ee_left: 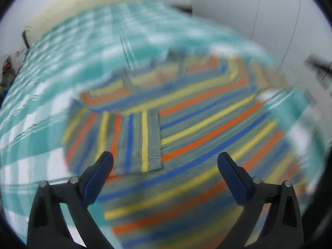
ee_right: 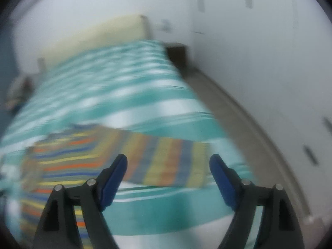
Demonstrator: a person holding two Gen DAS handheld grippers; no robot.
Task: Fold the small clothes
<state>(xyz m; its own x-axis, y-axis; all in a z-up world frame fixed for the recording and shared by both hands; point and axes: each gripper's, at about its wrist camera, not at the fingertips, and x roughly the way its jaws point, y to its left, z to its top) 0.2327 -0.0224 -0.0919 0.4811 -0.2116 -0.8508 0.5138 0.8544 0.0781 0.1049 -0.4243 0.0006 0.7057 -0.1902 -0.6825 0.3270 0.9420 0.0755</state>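
Observation:
A small striped shirt (ee_left: 197, 128) in grey, blue, orange and yellow lies spread on a bed with a teal and white checked sheet (ee_left: 62, 66). It has a chest pocket (ee_left: 134, 141) just ahead of my left gripper (ee_left: 166, 161), which is open and empty above the shirt. In the right wrist view the shirt (ee_right: 124, 157) lies to the lower left with a sleeve stretching right. My right gripper (ee_right: 168, 164) is open and empty above the sleeve. Both views are blurred by motion.
A cream headboard (ee_right: 99, 35) stands at the far end of the bed. White wardrobe doors (ee_right: 269, 62) line the right side, with a strip of floor (ee_right: 238, 112) between them and the bed. A dark nightstand (ee_right: 176, 51) sits by the headboard.

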